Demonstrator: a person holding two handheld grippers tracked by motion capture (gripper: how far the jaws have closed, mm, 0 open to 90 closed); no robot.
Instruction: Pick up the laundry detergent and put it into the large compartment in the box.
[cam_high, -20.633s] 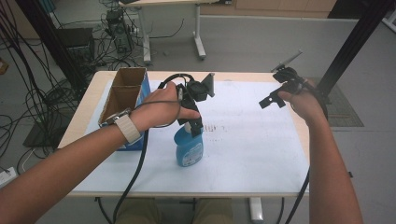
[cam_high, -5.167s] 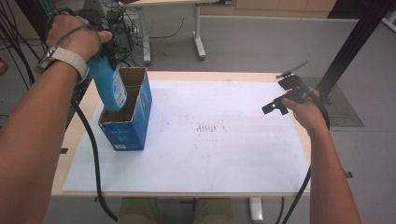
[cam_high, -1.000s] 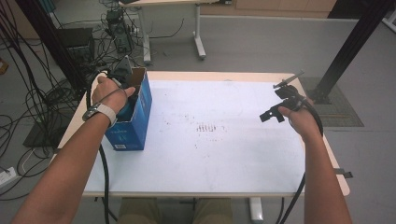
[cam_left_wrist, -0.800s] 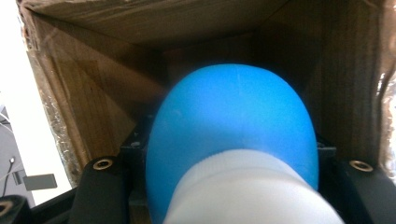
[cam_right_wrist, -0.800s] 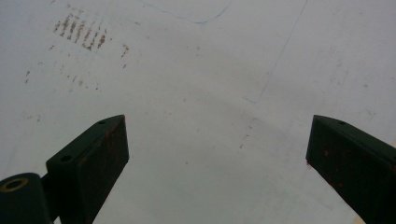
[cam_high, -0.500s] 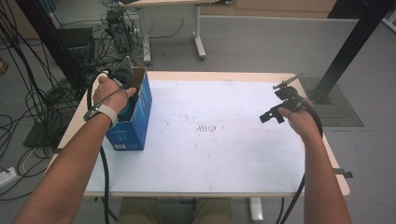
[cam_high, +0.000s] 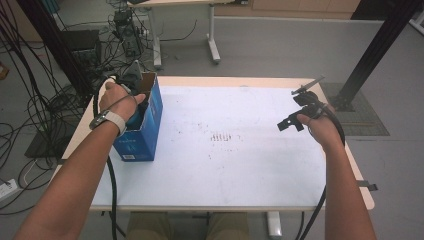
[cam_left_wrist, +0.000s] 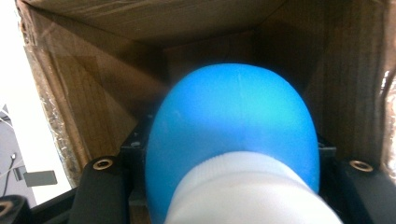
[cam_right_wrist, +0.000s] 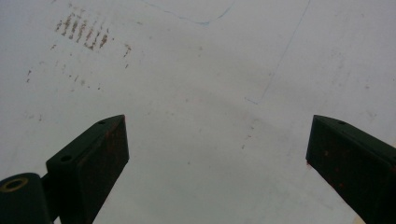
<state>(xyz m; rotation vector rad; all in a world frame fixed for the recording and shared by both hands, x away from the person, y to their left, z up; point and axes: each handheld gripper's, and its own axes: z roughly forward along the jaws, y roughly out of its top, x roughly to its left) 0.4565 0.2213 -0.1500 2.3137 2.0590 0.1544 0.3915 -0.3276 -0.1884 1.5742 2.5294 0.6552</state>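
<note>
Between the left gripper's (cam_left_wrist: 224, 186) two black jaws sits a round blue plastic bottle with a white ribbed collar (cam_left_wrist: 233, 135), clamped at the neck and lowered into the open-topped blue cardboard box (cam_high: 142, 120). Just beyond the bottle, brown inner walls close in on every side, with crinkled tape along the flap edges. Release looks risky: I cannot tell whether the bottle's base has reached the floor of the box, so letting go early could drop or tip it, and a jaw catching a flap on the way out could drag the box. Across the white table (cam_high: 240, 175), well apart, the right gripper (cam_high: 299, 107) hangs wide open and empty above faint brown smudges (cam_right_wrist: 86, 32).
</note>
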